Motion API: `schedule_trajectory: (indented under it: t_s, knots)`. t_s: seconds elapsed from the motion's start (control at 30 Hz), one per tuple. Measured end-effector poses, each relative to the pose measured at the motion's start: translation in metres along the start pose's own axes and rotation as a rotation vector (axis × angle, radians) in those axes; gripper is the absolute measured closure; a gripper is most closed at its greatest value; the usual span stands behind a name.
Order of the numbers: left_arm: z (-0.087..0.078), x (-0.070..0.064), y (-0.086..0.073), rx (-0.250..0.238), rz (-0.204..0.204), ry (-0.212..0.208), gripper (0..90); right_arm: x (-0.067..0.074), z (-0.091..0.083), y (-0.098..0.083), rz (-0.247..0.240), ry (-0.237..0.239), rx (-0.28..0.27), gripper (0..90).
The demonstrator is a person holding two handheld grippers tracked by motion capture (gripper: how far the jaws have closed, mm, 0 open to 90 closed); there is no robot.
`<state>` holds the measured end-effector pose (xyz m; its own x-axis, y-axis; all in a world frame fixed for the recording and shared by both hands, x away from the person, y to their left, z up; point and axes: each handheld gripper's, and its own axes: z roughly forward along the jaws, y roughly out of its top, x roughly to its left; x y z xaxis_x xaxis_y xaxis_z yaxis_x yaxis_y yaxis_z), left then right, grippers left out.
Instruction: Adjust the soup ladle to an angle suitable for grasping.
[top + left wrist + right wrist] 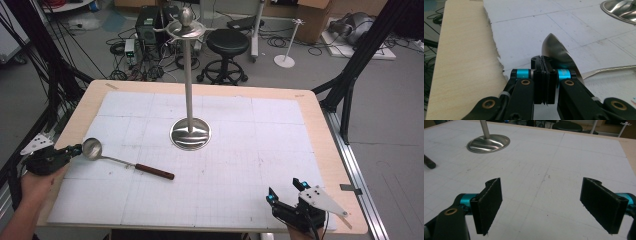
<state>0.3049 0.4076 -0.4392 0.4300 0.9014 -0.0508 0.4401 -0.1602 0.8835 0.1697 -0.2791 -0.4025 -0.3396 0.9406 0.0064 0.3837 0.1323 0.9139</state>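
Tabletop (320,150) with stand (189,95) mid-far, hooks empty; ladle (122,162) lies near left, not yet lifted. Left hand-held gripper (75,149), jaws pressed together, touches its bowl; right hand-held gripper (286,190) spread, idle.

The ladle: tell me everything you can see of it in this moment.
The ladle lies flat on the white mat at the table's left, in front of the stand's round base. It has a shiny round metal bowl, a thin metal shaft and a dark brown, wood-like handle pointing right. The left gripper, jaws shut, is right at the bowl's rim; whether it pinches the rim or only touches it is unclear.
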Motion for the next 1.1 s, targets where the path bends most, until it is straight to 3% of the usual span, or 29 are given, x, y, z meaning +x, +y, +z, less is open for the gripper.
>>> schedule_trajectory:
  t_s: [0.27, 0.47, 0.73, 0.83, 1.1]
  knots:
    - [0.003, -0.001, 0.000, -0.008, 0.015, -0.050, 89.6, 0.001, 0.002, 0.000, -0.003, 0.001, 0.006, 16.9]
    - [0.005, -0.010, 0.000, -0.002, 0.040, -0.093, 89.5, 0.001, 0.001, 0.000, -0.004, -0.002, 0.003, 16.9]
    - [0.011, -0.027, 0.008, -0.002, 0.088, -0.128, 89.5, 0.001, 0.001, 0.000, -0.002, -0.001, 0.004, 17.0]
    - [0.019, -0.042, 0.018, -0.001, 0.128, -0.154, 89.4, 0.001, 0.001, 0.000, 0.001, -0.001, 0.006, 17.1]
    - [0.031, -0.061, 0.022, 0.001, 0.141, -0.182, 89.4, 0.000, 0.000, 0.001, 0.004, 0.001, 0.003, 17.1]
